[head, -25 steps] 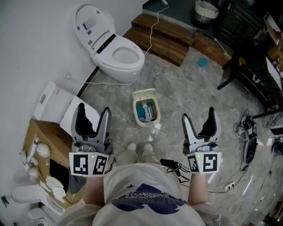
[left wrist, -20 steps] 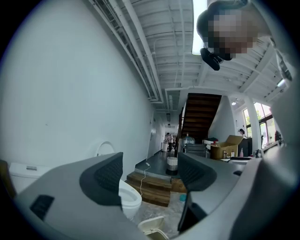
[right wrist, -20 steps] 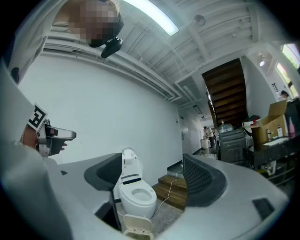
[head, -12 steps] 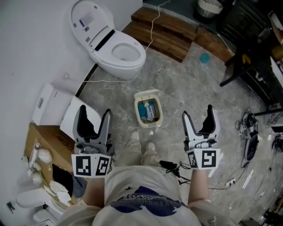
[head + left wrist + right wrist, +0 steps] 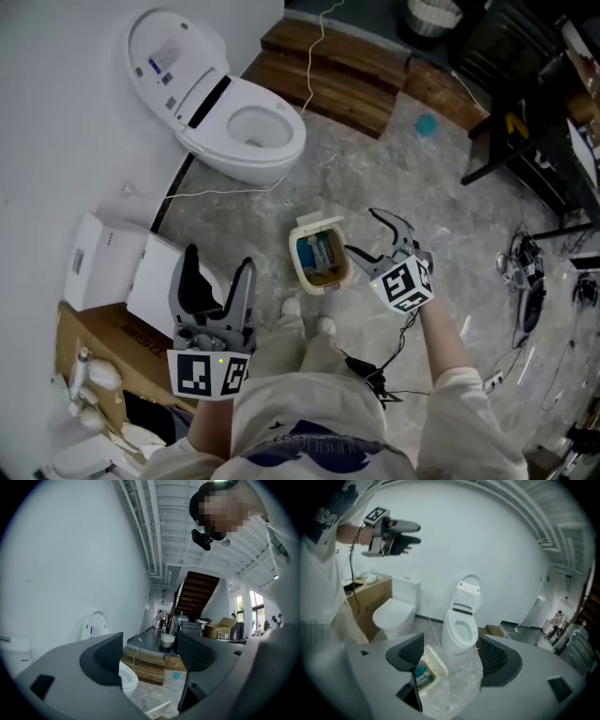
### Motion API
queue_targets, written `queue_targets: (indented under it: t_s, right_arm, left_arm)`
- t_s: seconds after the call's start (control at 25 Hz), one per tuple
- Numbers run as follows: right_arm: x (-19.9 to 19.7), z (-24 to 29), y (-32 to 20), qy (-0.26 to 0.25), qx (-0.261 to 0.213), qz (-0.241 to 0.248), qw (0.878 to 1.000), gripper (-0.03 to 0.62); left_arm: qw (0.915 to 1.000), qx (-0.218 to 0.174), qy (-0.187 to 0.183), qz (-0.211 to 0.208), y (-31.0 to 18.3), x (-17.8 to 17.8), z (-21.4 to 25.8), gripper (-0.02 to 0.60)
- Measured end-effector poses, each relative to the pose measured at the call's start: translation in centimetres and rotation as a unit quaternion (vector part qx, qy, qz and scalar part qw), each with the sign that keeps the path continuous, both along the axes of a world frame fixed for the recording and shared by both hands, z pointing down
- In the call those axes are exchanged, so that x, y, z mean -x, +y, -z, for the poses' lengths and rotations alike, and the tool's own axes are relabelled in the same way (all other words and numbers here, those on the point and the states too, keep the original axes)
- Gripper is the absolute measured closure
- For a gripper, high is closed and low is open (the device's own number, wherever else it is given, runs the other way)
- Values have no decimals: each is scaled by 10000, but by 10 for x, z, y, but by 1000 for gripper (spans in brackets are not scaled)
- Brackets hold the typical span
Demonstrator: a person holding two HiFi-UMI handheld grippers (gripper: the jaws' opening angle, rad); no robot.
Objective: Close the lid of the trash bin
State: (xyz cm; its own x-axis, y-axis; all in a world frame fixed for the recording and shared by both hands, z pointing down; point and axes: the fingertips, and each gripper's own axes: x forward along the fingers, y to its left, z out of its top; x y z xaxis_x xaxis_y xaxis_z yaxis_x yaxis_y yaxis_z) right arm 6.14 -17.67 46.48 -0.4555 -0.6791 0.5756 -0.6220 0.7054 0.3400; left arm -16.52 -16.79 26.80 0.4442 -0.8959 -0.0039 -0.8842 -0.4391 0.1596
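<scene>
- Your right gripper (image 5: 371, 236) hangs beside the open trash bin (image 5: 298, 266), spread and empty, jaws just closing slightly
- Your left gripper (image 5: 218, 274) is spread, holding nothing

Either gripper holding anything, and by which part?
Nothing held. Left gripper open, empty. Right gripper open beside the trash bin, just closing a little, nothing between its fingers.
</scene>
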Motion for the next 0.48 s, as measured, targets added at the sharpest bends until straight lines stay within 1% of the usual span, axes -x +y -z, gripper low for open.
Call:
queue_targets:
  t_s: [0.08,0.2,0.36,0.48]
  right_arm:
    - [10,-50,-14,462,525,503,9963,217]
    - [21,-121,-32,899,1278,1004,9826,224]
    - [30,-200,-44,1430,2073,1504,9560,243]
    - [35,-241,-46,1705,2557,1807,9343,246]
  left_arm:
    - [10000,55,-8,3,-8,2,-11,238]
    - [9999,104,-66,68,-19,4,-25,238]
    - [9994,205,-159,247,-30,12,-45,238]
    - [9982,359,-205,445,-36,21,-65,238]
